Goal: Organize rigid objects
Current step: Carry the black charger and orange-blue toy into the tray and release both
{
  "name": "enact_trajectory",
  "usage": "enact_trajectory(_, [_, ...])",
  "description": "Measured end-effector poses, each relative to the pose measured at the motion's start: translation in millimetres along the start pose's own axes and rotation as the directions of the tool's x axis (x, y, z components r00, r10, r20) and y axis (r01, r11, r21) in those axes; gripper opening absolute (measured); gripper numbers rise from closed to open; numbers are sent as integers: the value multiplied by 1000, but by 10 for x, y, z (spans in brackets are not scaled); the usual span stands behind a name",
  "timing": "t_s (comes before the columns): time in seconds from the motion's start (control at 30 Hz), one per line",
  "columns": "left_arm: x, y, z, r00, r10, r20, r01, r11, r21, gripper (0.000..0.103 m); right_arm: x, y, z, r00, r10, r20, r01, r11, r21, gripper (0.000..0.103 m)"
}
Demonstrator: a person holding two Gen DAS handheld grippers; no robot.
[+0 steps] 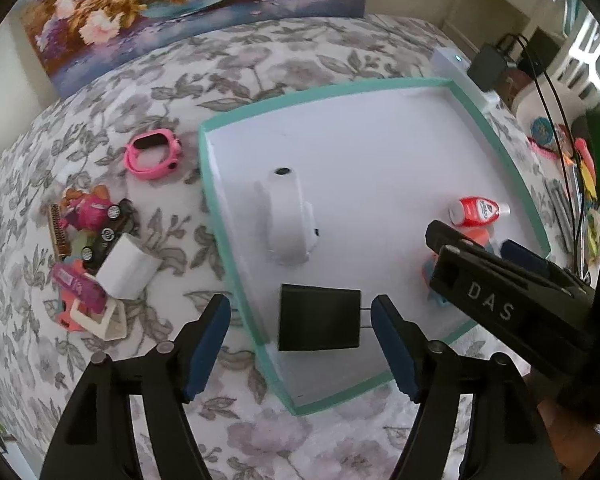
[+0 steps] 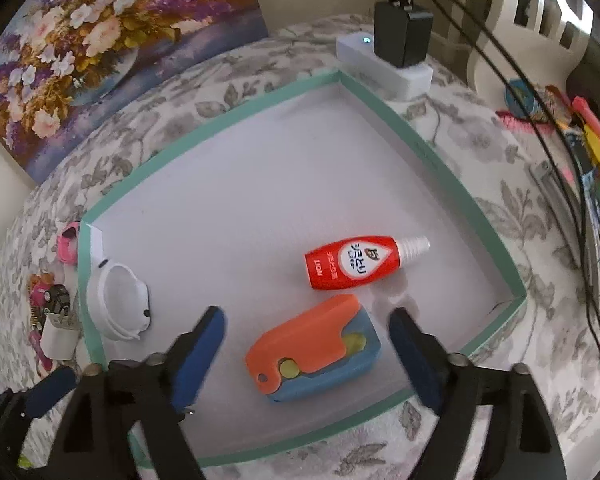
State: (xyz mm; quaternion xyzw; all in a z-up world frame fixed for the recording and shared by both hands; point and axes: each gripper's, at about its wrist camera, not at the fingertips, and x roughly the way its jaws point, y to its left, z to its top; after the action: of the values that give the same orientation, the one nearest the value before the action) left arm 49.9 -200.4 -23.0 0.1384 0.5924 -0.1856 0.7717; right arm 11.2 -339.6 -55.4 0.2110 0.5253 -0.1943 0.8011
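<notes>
Both jaws apart, left gripper (image 1: 300, 336) over the black box (image 1: 319, 318), right gripper (image 2: 306, 354) above the orange-and-blue case (image 2: 314, 354), both apparently just dropped in the tray (image 2: 204, 128).

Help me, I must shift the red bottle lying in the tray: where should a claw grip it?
Grip the red bottle across its broad middle, coming from above. It lies flat with its white nozzle pointing to the tray wall; the nozzle is narrow and ribbed, the body gives wider faces.

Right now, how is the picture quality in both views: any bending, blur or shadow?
Left wrist view: strong fisheye bending curves the tray rim, corners dark, the painting soft. Right wrist view: same bending, red bottle label sharp, soft shadows only, no harsh glare.
</notes>
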Motion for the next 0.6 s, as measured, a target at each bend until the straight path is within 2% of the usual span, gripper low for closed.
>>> enact_trajectory(0.13, [-49,197,27,1000,5,8,-5,998,-61,87,8,28,0,1000,-8,-1,8,1000,-12,92])
enact_trajectory(0.23, [-83,425,38,1000,17,16,-15,991,-129,87,20,50,-7,1000,-10,-2,10,1000,-23,95])
enact_trajectory(0.27, [-87,488,35,1000,20,17,-18,989,-148,87,24,62,-5,1000,-11,-1,11,1000,-25,100])
enact_trajectory(0.3, [-91,582,37,999,28,17,-24,984,-175,87,22,71,-5,1000,-11,2,11,1000,-26,103])
enact_trajectory(0.5, [-110,1031,4,996,92,19,-82,952,-294,89,11,205,-36,1000,-9,12,9,998,-67,103])
enact_trajectory(0.57, [-122,1194,-17,995,99,21,-86,938,-336,98,-5,263,-48,1000,-5,16,7,997,-83,103])
enact_trajectory(0.6, [-135,1282,-27,995,99,26,-84,930,-359,98,-20,290,-50,1000,-1,20,3,996,-89,103])
